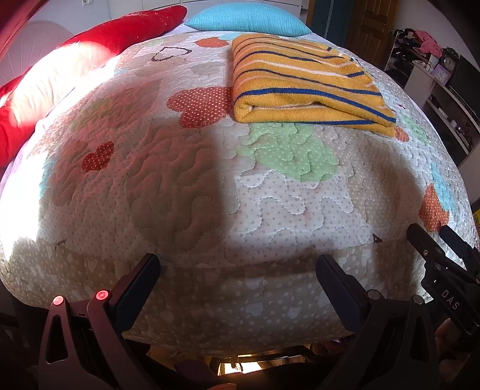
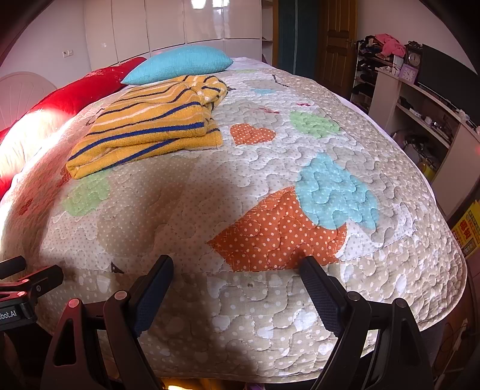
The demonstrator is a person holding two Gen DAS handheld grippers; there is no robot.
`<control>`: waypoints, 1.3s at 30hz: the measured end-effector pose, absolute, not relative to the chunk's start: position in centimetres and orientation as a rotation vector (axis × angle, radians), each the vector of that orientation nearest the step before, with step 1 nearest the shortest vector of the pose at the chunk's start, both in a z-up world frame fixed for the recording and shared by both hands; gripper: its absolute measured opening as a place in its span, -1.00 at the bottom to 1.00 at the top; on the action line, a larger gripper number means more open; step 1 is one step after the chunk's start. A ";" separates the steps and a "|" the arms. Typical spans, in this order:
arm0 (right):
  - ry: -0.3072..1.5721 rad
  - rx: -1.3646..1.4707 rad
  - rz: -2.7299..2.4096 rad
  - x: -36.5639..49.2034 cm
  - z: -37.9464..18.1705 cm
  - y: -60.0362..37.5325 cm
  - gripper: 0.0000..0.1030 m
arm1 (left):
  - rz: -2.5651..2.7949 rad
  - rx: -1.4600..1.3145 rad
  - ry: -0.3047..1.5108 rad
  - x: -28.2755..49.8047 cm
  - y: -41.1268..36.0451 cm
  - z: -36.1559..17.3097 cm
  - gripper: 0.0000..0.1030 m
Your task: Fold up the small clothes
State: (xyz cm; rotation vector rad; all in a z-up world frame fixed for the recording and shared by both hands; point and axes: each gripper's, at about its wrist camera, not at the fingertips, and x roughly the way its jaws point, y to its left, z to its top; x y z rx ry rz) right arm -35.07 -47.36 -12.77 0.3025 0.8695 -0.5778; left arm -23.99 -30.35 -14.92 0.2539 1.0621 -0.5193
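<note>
A yellow sweater with blue and white stripes [image 1: 303, 81] lies folded on the quilted bedspread [image 1: 195, 192], far up the bed. It also shows in the right wrist view [image 2: 153, 126], upper left. My left gripper [image 1: 238, 264] is open and empty near the foot edge of the bed, well short of the sweater. My right gripper [image 2: 237, 265] is open and empty, also at the foot edge. The right gripper shows at the right edge of the left wrist view [image 1: 432, 234], and part of the left gripper at the left edge of the right wrist view.
A turquoise pillow [image 1: 249, 18] and a red blanket [image 1: 126, 30] lie at the head and left side of the bed. Shelves with clutter and clocks [image 2: 414, 90] stand to the right. A wooden door [image 2: 336, 39] is behind.
</note>
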 end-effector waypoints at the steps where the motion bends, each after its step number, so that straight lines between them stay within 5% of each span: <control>1: 0.870 0.303 -0.578 -35.1 -12.8 -47.4 0.74 | -0.519 0.254 1.062 -24.0 -30.4 -14.9 1.00; 39: 0.873 0.302 -0.578 -35.0 -13.1 -47.3 0.81 | -0.519 0.259 1.078 -23.8 -30.3 -15.7 1.00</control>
